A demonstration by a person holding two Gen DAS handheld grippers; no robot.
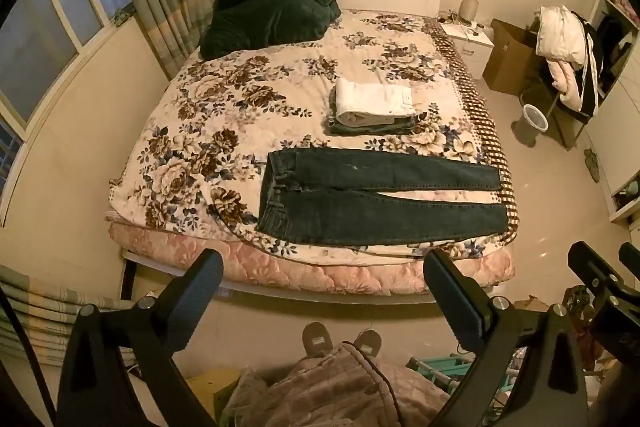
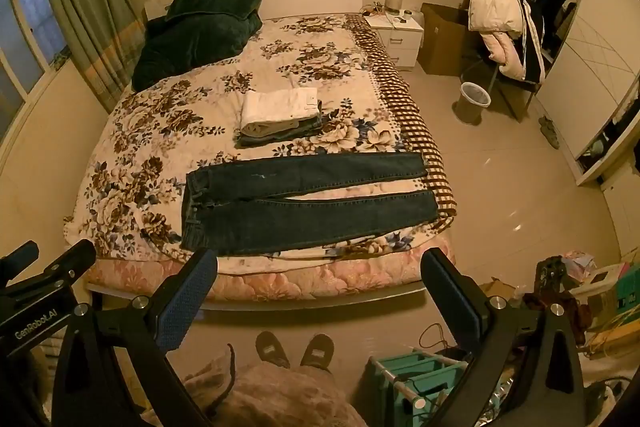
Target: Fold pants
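Note:
Dark blue jeans (image 1: pixel 372 199) lie flat near the foot edge of the floral bed (image 1: pixel 224 115), waistband to the left, both legs spread apart and reaching to the right edge. They also show in the right wrist view (image 2: pixel 304 199). My left gripper (image 1: pixel 324 267) is open and empty, held back from the bed above the floor. My right gripper (image 2: pixel 320 267) is open and empty too, also short of the bed's foot edge. The right gripper shows at the right edge of the left wrist view (image 1: pixel 600 267).
A stack of folded clothes with a white piece on top (image 1: pixel 372 107) sits mid-bed behind the jeans. A dark green blanket (image 1: pixel 268 11) lies at the headboard. A bin (image 2: pixel 472 103), chair with coats (image 2: pixel 504 31) and nightstand (image 2: pixel 400 35) stand right of the bed.

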